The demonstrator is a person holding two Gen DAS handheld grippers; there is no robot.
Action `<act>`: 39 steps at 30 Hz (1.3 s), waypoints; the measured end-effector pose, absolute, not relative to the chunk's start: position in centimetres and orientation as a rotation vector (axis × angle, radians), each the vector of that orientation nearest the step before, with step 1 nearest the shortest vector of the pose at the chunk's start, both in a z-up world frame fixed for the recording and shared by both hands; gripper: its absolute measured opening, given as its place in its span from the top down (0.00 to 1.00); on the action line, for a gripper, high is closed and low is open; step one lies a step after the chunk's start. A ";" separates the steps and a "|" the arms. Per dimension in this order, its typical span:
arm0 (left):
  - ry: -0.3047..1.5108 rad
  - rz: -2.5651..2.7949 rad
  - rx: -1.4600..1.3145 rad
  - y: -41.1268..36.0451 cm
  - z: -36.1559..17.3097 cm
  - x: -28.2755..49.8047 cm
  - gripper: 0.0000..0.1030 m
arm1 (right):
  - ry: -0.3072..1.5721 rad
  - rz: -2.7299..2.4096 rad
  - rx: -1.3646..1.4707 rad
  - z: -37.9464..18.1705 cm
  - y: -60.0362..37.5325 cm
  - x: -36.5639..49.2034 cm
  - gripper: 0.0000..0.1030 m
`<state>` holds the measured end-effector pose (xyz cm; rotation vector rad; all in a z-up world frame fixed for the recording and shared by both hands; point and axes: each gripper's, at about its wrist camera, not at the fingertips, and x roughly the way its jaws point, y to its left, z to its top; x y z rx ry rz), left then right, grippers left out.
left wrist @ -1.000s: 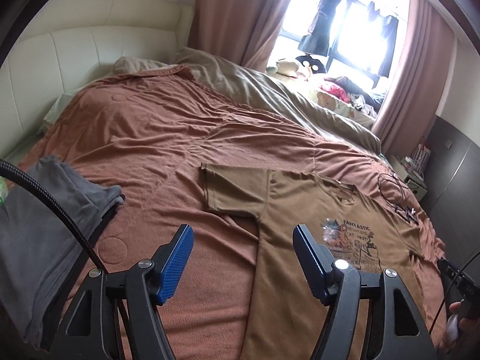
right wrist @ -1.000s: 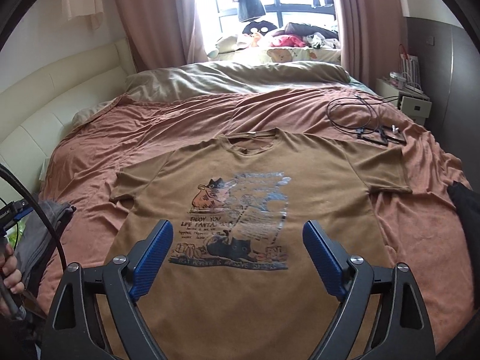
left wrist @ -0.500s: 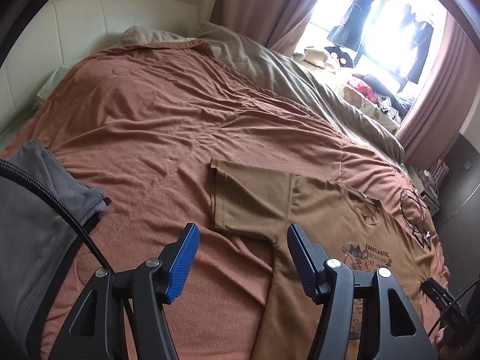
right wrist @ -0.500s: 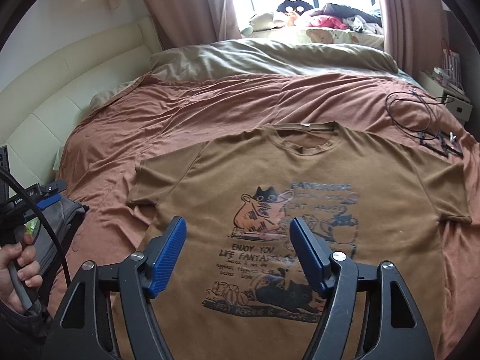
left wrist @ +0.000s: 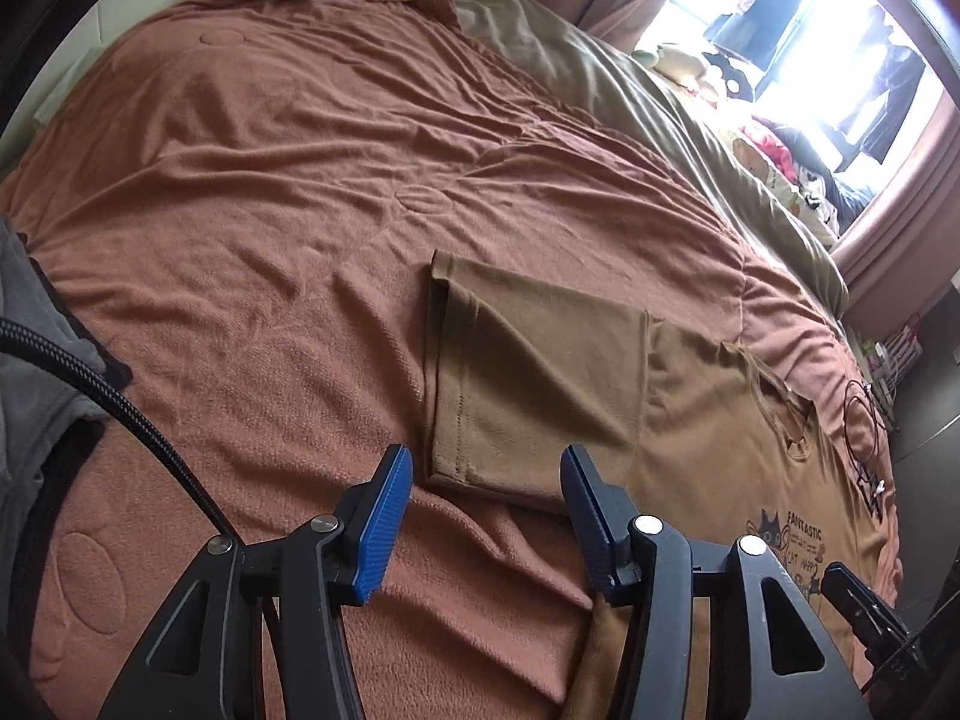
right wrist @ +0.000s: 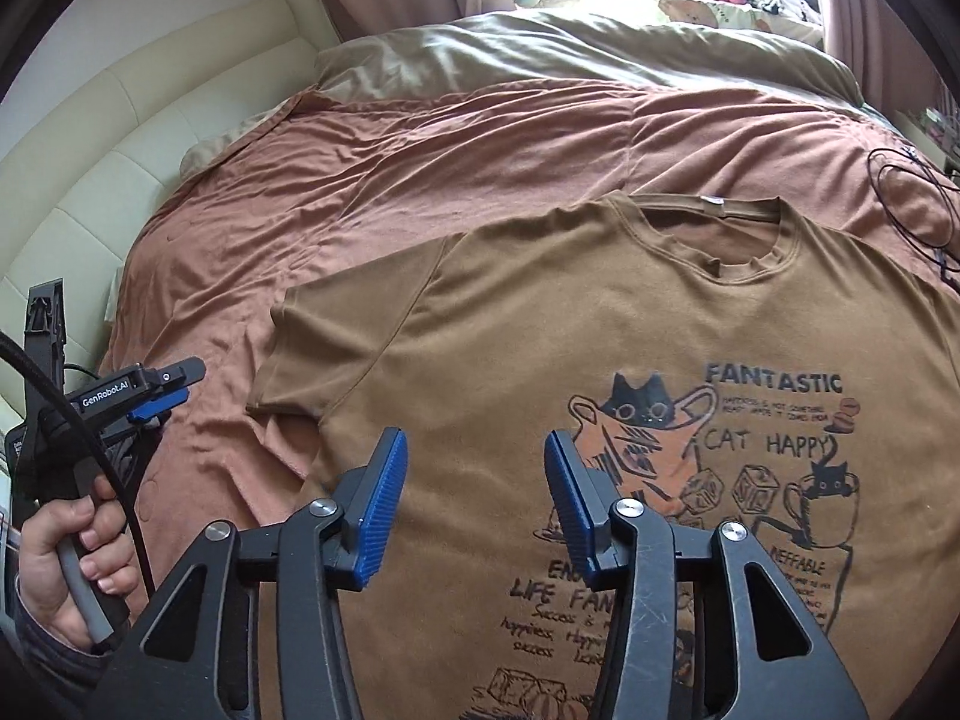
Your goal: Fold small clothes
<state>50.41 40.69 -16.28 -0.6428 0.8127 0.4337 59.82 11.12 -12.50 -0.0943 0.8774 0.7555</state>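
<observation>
2 grippers' fingers, left [left wrist: 485, 516] and right [right wrist: 474, 501], closing empty above T-shirt [right wrist: 540, 324]; cables [right wrist: 912, 204] lie beside it.

A wide bed covered by a rumpled rust-brown fleece blanket [left wrist: 288, 192] carries everything. A brown short-sleeved T-shirt with a cat print [right wrist: 600, 372] lies flat on it, front up, collar toward the window. A folded grey garment [left wrist: 42, 360] sits at the blanket's left edge, and a thin black looped cable [right wrist: 912, 198] lies beyond the shirt's far shoulder. An olive-beige duvet [right wrist: 570, 54] is bunched along the far side.
</observation>
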 end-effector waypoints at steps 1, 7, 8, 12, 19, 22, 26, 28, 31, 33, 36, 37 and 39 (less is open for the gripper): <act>0.821 0.434 -0.645 40.9 -16.8 50.8 0.51 | 0.884 0.757 -0.096 -12.8 11.5 60.1 0.58; 0.879 0.438 -0.658 41.7 -20.0 52.7 0.67 | 0.936 0.762 -0.095 -14.6 14.1 62.1 0.62; 0.888 0.434 -0.665 41.8 -20.4 52.9 0.71 | 0.942 0.763 -0.094 -14.8 14.5 62.4 0.62; 0.899 0.448 -0.662 41.7 -20.9 52.5 0.96 | 0.955 0.773 -0.087 -15.3 15.6 62.6 0.62; 0.880 0.453 -0.693 41.6 -20.9 51.0 0.99 | 0.972 0.807 -0.069 -16.4 17.7 62.4 0.62; 0.887 0.439 -0.709 41.7 -20.8 50.5 0.98 | 1.001 0.821 -0.047 -17.2 18.5 62.6 0.62; 0.864 0.425 -0.764 42.7 -20.5 49.9 0.85 | 1.033 0.836 -0.030 -18.0 19.6 63.0 0.62; 0.846 0.429 -0.789 43.3 -20.5 50.0 0.62 | 1.039 0.845 -0.023 -18.2 20.1 63.2 0.62; 0.828 0.417 -0.813 43.7 -20.4 50.5 0.55 | 1.045 0.850 -0.008 -18.5 20.6 63.5 0.62; 0.835 0.402 -0.833 43.8 -20.9 51.1 0.55 | 1.052 0.853 0.008 -18.7 20.8 63.8 0.62; 0.856 0.385 -0.858 43.7 -22.0 52.0 0.55 | 1.060 0.859 0.027 -19.0 21.3 64.0 0.62; 0.866 0.382 -0.861 43.6 -22.3 52.2 0.55 | 1.062 0.861 0.033 -19.1 21.5 64.1 0.65; 0.867 0.386 -0.848 43.3 -22.7 52.5 0.55 | 1.075 0.873 0.047 -19.3 21.7 64.3 0.71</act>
